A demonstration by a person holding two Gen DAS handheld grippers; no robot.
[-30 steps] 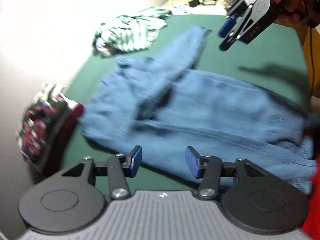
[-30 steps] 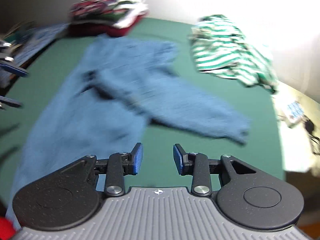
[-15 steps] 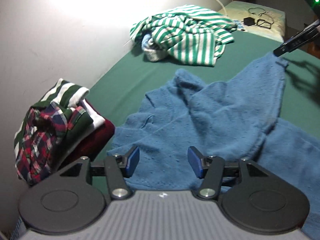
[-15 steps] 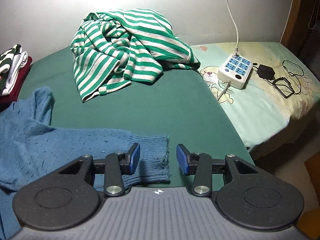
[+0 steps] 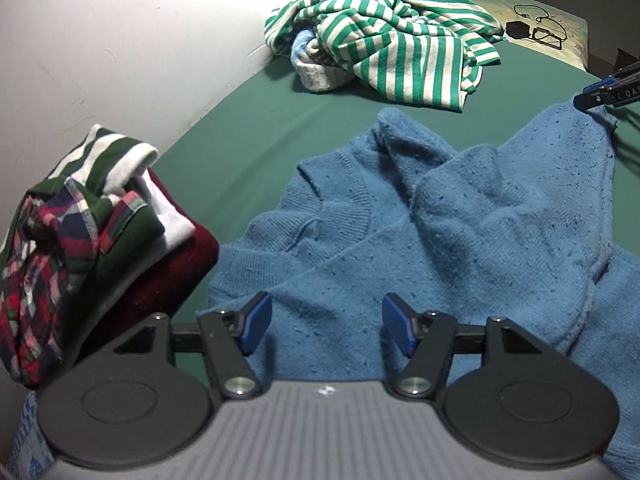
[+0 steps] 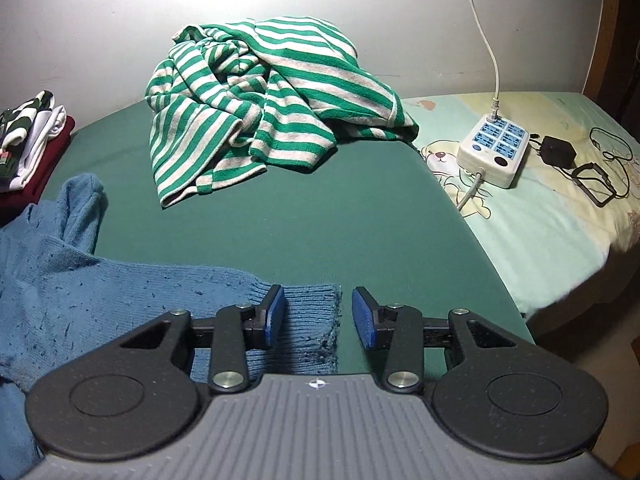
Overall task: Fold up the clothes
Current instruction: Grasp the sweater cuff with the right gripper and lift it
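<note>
The blue knit sweater [image 5: 460, 232] lies rumpled on the green bed [image 6: 320, 220]. The left hand-held gripper [image 5: 326, 328] hovers over its shoulder, jaws opening and gripping nothing; the right hand-held gripper [image 6: 318, 318] straddles the ribbed sleeve cuff [image 6: 308, 320], jaws closing but not yet pinching. Best to pinch both layers squarely before lifting.

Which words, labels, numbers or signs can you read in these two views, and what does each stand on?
"DAS": cut off at the picture's edge, on the right gripper, whose jaws are closing with the blue sweater cuff between them.
Power strip: socket markings too small to read.
Cartoon bedsheet: no readable words.
</note>
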